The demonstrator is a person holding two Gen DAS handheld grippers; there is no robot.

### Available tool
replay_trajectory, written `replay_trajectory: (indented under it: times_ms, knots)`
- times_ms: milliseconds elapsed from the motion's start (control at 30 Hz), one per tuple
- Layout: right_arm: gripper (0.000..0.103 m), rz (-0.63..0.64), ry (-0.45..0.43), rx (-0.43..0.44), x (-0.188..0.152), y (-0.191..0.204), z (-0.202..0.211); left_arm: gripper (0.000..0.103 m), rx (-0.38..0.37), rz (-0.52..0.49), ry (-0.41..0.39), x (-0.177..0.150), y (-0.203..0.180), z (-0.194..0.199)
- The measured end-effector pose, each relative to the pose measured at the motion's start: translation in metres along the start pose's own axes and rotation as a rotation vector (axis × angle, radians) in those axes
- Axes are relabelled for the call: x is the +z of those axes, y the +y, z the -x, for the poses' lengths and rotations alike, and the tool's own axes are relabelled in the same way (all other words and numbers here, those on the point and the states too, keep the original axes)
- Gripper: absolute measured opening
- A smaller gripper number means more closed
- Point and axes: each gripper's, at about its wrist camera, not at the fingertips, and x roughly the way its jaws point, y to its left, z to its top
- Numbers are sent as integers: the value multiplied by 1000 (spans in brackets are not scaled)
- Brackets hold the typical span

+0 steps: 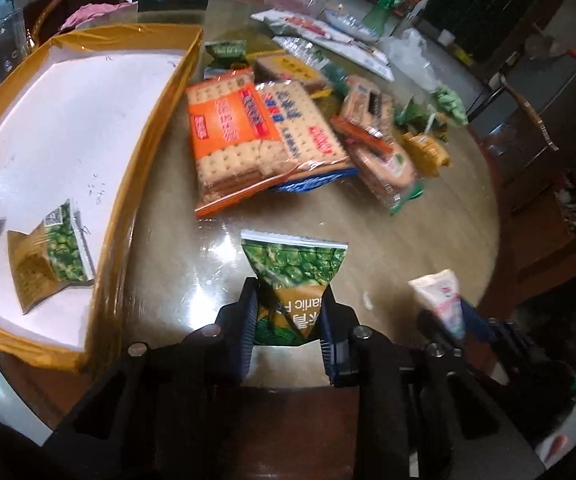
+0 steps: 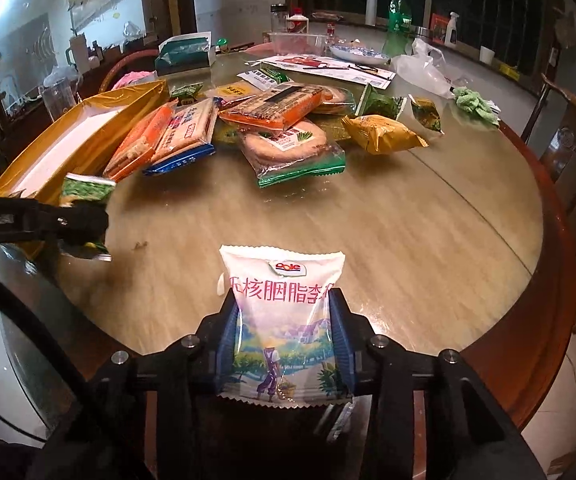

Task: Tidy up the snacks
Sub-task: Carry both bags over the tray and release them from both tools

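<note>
Pinching a crinkly green pea packet (image 1: 293,280) in the left gripper (image 1: 288,316) and a glossy white fruit pouch (image 2: 284,320) in the right gripper (image 2: 284,332), apparently by slippery edges, risking drops short of the gold-rimmed white tray (image 1: 160,120).

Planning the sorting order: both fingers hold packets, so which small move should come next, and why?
Probably carry the green pea packet in the left gripper over to the gold-rimmed tray: two matching packets already lie there, close beside it.
</note>
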Motion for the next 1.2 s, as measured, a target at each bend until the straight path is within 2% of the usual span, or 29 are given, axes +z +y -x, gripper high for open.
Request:
replay_trajectory:
  times_ms: [167, 333, 567, 733, 867, 967, 1200]
  knots:
    - [41, -30, -21, 51, 7, 4, 5, 29, -10, 10, -73, 4, 4, 30]
    - [41, -39, -95, 159, 33, 21, 20, 29, -18, 44, -162, 11, 21, 70]
    - [41, 0, -143, 349, 74, 67, 26, 29, 51, 173, -288, 19, 84, 121]
    - [41, 53, -103, 489, 104, 116, 9, 29, 137, 258, -327, 29, 134, 135]
    - [41, 106, -79, 530, 124, 155, -11, 29, 184, 286, -325, 49, 163, 128]
    - [41, 122, -43, 556, 139, 179, -32, 29, 207, 286, -282, 62, 178, 109]
    - [42, 160, 57, 496, 145, 211, -86, 30, 292, 204, -161, 72, 185, 59]
